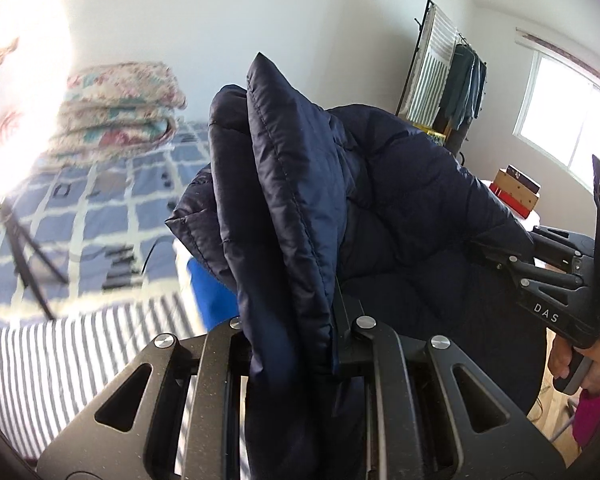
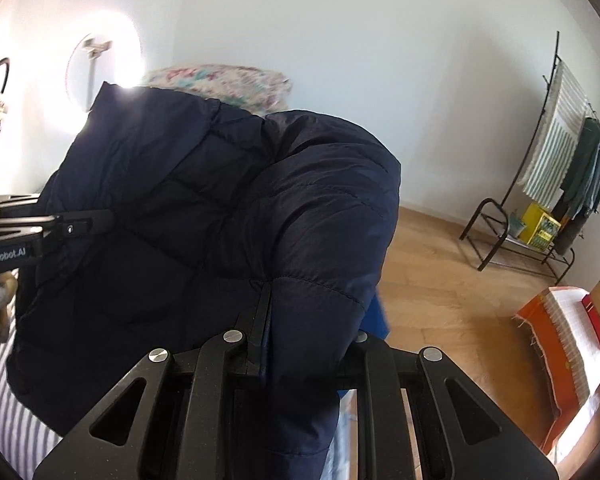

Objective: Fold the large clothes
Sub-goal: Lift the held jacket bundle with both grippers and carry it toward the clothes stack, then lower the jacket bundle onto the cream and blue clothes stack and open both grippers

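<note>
A navy quilted puffer jacket point(image 1: 400, 200) hangs bunched in the air between both grippers. In the left wrist view my left gripper point(image 1: 296, 312) is shut on a thick folded edge of the jacket, which covers its left finger. Off to the right, my right gripper point(image 1: 482, 250) bites into the far side of the jacket, held by a person's hand point(image 1: 596, 364). From the right wrist camera, my right gripper point(image 2: 300, 316) is shut on a fold of the jacket point(image 2: 220, 200). The left gripper point(image 2: 106, 218) pinches the jacket at the left edge.
Under the jacket lies a bed with a blue checked quilt point(image 1: 80, 208) and a striped sheet point(image 1: 40, 360). A folded floral blanket point(image 1: 120, 108) sits at its head, a tripod point(image 1: 24, 256) leans on it. A clothes rack point(image 2: 560, 160) and boxes point(image 2: 560, 340) stand on the wood floor point(image 2: 440, 280).
</note>
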Demonstrator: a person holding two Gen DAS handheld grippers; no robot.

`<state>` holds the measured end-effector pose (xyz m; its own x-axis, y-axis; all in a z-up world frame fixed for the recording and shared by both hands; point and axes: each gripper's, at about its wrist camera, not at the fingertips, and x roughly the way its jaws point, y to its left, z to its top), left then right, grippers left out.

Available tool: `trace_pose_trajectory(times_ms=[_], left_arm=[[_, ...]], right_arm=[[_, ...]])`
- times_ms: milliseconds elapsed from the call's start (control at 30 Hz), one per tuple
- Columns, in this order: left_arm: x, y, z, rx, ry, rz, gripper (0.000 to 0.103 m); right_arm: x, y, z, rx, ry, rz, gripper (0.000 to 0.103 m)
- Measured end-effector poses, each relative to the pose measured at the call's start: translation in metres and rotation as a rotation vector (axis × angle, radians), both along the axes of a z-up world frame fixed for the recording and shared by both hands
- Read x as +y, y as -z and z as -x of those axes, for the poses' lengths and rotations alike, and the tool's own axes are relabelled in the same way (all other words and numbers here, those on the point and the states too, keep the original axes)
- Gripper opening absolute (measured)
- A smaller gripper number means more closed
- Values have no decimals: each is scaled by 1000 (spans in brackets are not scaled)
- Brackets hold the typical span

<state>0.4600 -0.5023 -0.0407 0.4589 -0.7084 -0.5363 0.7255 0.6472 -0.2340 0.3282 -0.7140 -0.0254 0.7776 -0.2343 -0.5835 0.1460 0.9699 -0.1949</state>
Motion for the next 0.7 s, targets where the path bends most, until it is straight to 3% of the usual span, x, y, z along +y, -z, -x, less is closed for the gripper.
trace_pose_trajectory(times_ms=[333,533,700], left_arm=[[-61,5,-71,0,-28,26,17],[-75,43,-98,49,-57,-24,17],[-71,81,-112,108,-84,-61,18]], right_arm=[[-46,0,-62,-45,53,20,16],[-59,42,-90,33,41,6,16],[-74,67,-102,95,30,-90,22]])
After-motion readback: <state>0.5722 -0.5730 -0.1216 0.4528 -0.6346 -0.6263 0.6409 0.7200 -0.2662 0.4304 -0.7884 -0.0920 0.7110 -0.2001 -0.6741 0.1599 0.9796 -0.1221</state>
